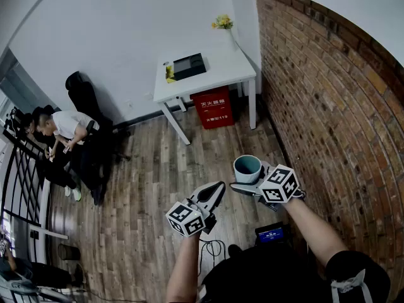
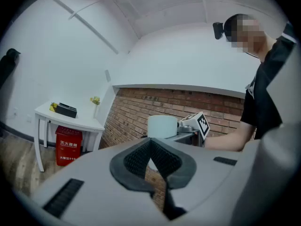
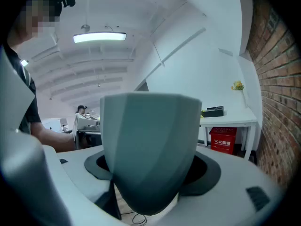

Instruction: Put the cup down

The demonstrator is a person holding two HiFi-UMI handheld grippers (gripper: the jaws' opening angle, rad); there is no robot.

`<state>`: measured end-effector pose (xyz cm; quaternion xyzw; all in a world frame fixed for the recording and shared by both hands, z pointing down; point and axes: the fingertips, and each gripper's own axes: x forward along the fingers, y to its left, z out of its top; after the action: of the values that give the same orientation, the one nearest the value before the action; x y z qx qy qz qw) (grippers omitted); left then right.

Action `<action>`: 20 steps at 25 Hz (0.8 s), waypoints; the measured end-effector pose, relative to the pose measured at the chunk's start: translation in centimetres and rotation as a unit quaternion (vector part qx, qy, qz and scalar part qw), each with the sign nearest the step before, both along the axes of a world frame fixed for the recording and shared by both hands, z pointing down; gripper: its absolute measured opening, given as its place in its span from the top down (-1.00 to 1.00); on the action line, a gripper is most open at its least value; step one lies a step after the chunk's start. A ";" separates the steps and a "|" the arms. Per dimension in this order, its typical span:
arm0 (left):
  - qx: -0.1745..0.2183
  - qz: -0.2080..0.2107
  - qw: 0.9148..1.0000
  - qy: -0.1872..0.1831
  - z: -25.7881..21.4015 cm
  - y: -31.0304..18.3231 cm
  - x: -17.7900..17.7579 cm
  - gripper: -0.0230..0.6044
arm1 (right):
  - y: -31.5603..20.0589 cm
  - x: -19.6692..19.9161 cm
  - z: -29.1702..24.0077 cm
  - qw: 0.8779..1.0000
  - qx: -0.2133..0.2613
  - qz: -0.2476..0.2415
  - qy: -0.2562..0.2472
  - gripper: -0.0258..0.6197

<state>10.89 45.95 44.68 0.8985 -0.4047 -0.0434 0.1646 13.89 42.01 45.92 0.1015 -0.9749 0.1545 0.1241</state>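
In the head view a grey-green cup (image 1: pixel 247 168) hangs upright in the air above the wooden floor. My right gripper (image 1: pixel 247 183) is shut on its lower body, one jaw on each side. The right gripper view is filled by the cup (image 3: pixel 149 149), with the right gripper (image 3: pixel 153 173) closed round its tapering base. My left gripper (image 1: pixel 219 187) floats just left of the cup, apart from it, its jaws shut with nothing in them. From the left gripper (image 2: pixel 150 141) I see the cup (image 2: pixel 162 126) beyond the closed tips.
A white table (image 1: pixel 221 74) stands against the far wall with a black box (image 1: pixel 189 65) and yellow flowers (image 1: pixel 221 22); a red box (image 1: pixel 213 107) sits under it. A brick wall (image 1: pixel 328 106) runs along the right. People sit at left (image 1: pixel 63 128). A cable (image 1: pixel 214 248) lies near my feet.
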 end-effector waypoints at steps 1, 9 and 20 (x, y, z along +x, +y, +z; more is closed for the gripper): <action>0.000 0.000 1.000 -0.002 -0.1 -0.1 0.0 0.90 | 0.0 0.0 -0.1 1.000 0.001 -0.001 0.000 -0.25; 0.002 0.002 1.000 -0.007 -0.2 -0.1 0.2 0.90 | 0.0 -0.1 -0.3 1.000 0.002 -0.005 0.000 -0.25; 0.000 0.006 1.000 -0.009 0.0 -0.1 0.7 0.90 | -0.3 0.8 0.0 1.000 -0.013 0.010 -0.006 -0.26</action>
<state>11.57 45.87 44.67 0.9014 -0.4002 -0.0345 0.1615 14.65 41.66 45.88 0.1083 -0.9725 0.1693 0.1176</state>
